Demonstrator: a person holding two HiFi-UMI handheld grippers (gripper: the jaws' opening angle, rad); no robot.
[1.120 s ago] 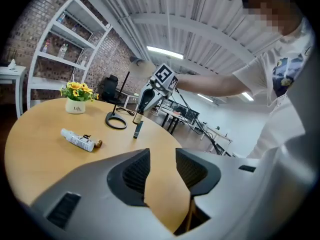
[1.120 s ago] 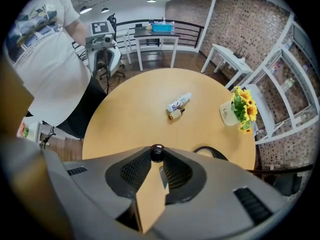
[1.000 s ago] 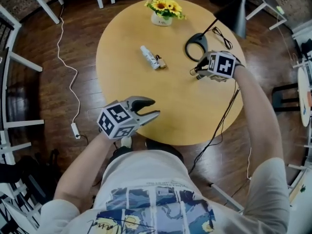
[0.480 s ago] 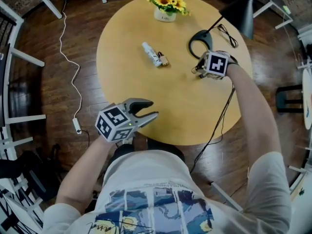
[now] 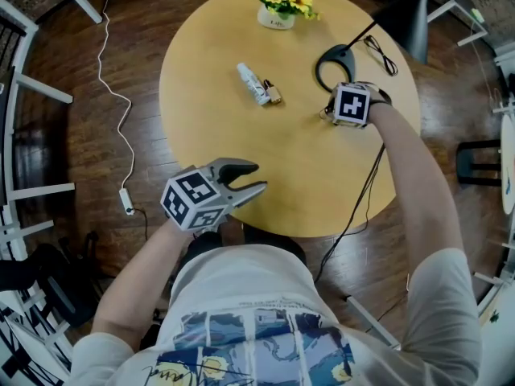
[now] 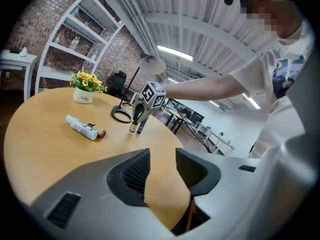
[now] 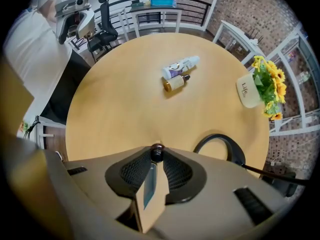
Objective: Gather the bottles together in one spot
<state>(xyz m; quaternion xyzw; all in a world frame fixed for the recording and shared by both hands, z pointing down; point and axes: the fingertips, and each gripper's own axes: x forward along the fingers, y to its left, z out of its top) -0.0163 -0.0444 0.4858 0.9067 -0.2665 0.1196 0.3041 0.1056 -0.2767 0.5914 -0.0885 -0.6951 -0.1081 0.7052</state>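
Lighting's pretty even, table (image 5: pixel 306 167) reads bright with just soft shadows. Both gripper views are heavy fisheye with black corners. Ceiling strip lights (image 6: pixel 175 53) at 12 o'clock in the left gripper view blow out; the left gripper (image 6: pixel 161 156) up close looks soft.

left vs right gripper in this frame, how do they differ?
Left gripper has its jaws apart with nothing between them; right gripper is shut on a small bottle. Left gripper points roughly level over the near edge of the table; right gripper points straight down beside the lamp base. Both are over the table.
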